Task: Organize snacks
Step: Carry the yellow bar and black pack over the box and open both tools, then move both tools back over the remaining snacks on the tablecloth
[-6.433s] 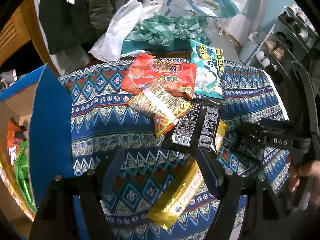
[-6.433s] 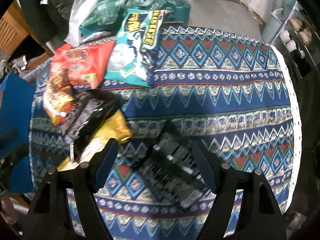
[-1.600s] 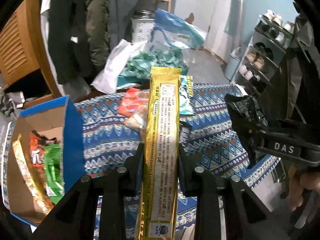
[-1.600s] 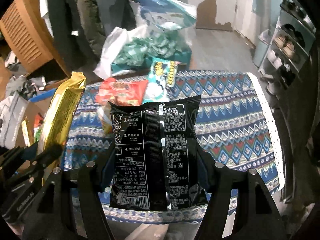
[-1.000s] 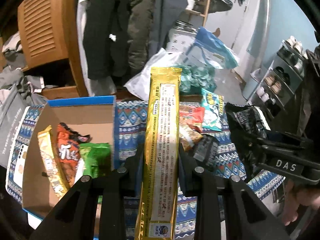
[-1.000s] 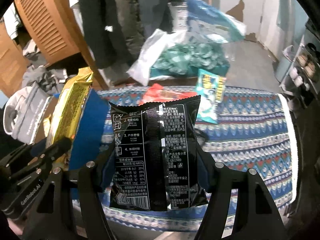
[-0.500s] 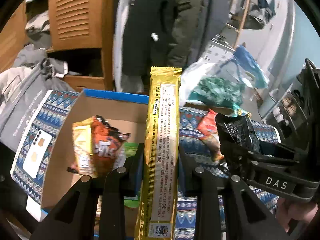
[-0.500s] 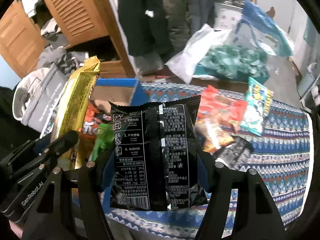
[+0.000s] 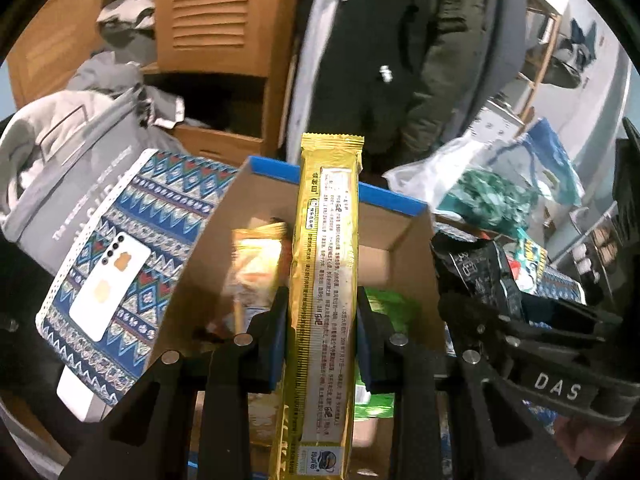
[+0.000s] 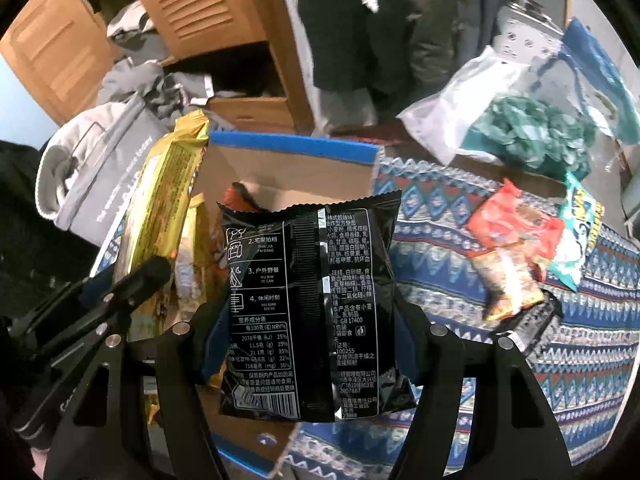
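My left gripper is shut on a long gold snack packet and holds it upright above the open cardboard box with blue rims. My right gripper is shut on a black snack bag and holds it over the box's right side. The gold packet also shows in the right wrist view, and the black bag in the left wrist view. Several snack packets lie inside the box.
A red bag, an orange-brown bag and a teal bag lie on the patterned cloth right of the box. A white phone lies left of the box. Plastic bags sit beyond the table.
Both grippers have moved left from over the cloth to above the box, each still holding its packet. The box now fills the middle of both views.
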Tool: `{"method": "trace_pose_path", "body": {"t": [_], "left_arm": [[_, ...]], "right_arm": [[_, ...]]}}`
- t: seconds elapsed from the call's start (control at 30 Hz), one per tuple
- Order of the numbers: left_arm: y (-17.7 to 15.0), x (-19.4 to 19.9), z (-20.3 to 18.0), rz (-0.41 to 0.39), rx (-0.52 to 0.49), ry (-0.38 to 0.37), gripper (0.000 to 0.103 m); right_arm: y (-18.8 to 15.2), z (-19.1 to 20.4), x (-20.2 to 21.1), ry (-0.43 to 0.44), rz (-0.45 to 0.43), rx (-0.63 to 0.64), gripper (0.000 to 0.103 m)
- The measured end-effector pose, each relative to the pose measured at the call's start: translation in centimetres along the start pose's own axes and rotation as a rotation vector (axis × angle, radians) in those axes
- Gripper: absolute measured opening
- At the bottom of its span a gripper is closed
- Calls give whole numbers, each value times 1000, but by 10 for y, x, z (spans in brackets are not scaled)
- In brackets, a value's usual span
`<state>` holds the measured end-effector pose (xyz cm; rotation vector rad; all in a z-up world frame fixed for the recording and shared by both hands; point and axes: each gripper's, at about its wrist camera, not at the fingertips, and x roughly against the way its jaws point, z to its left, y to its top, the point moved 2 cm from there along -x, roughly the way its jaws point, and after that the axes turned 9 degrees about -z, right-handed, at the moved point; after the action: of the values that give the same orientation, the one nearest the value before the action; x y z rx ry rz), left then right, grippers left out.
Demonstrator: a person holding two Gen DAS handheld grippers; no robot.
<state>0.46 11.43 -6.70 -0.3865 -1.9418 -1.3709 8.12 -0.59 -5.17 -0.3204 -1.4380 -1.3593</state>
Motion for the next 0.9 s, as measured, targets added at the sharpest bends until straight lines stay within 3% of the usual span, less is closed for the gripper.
{"method": "trace_pose_path", "body": {"t": [0.33, 0.47, 0.5, 0.57, 0.63, 0.8, 0.9], "left_arm": [[-6, -16, 26, 49, 68, 16, 30], [-7, -16, 31, 34, 74, 39, 32], [-5, -14, 32, 26, 74, 50, 34], [-2, -11, 36, 8, 75, 72, 49], [1, -8, 39, -10, 79, 79, 55], [3, -7, 41, 4, 114, 69, 55], [5, -5, 37, 0, 113, 66, 61]], "right_arm": [[4, 22, -20, 34, 32, 10, 68], [7, 26, -24, 42, 31, 6, 71], [7, 26, -25, 41, 31, 4, 74], [9, 23, -24, 32, 14, -6, 79], [10, 21, -22, 27, 2, -12, 79], [11, 14, -17, 21, -5, -22, 79], [11, 9, -14, 16, -4, -29, 79]]}}
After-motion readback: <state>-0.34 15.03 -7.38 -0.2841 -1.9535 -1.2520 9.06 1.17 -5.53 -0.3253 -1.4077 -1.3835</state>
